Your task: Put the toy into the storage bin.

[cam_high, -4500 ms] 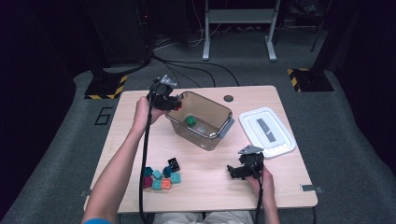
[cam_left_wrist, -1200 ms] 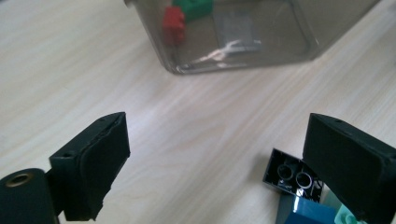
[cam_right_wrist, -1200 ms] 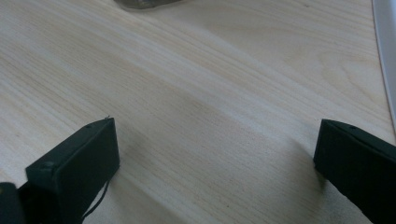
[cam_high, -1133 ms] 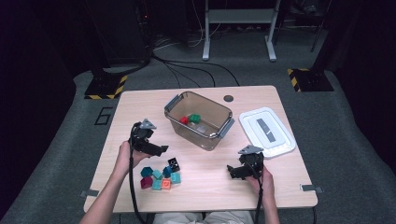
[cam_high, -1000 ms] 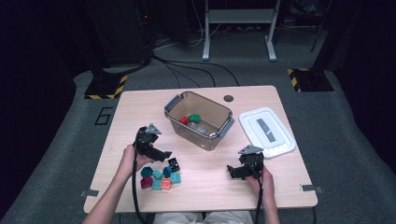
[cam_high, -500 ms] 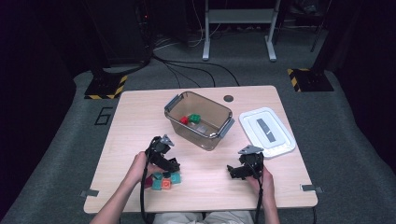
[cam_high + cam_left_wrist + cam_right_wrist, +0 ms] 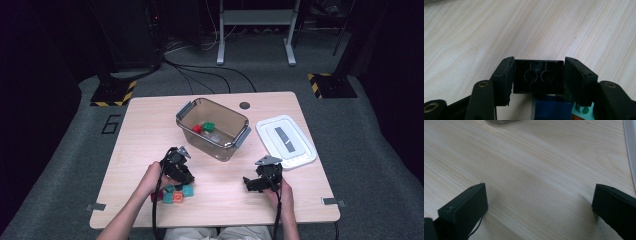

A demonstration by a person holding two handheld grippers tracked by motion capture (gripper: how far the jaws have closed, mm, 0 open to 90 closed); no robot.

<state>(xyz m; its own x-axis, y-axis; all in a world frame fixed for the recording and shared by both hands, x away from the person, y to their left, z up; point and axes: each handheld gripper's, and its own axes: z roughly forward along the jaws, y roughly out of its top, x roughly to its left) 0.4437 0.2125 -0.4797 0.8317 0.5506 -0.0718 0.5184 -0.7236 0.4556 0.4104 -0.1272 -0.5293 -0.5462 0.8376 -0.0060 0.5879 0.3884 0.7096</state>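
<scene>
- Your left hand-held gripper (image 7: 537,75) has just been closing, and its pads now clamp a black block (image 7: 538,76) at the near-left pile of blocks (image 7: 176,194) on the table (image 7: 145,130).
- Half a second ago it stood wider; the grasp looks made, so lifting toward the far bin (image 7: 186,109) seems next.
- Your right hand-held gripper (image 7: 539,207) rests open and empty.

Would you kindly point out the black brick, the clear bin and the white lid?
black brick (image 7: 538,76), left gripper view, its hollow underside.
clear bin (image 7: 235,141), high view, its near wall.
white lid (image 7: 297,150), high view, its flat top.
</scene>
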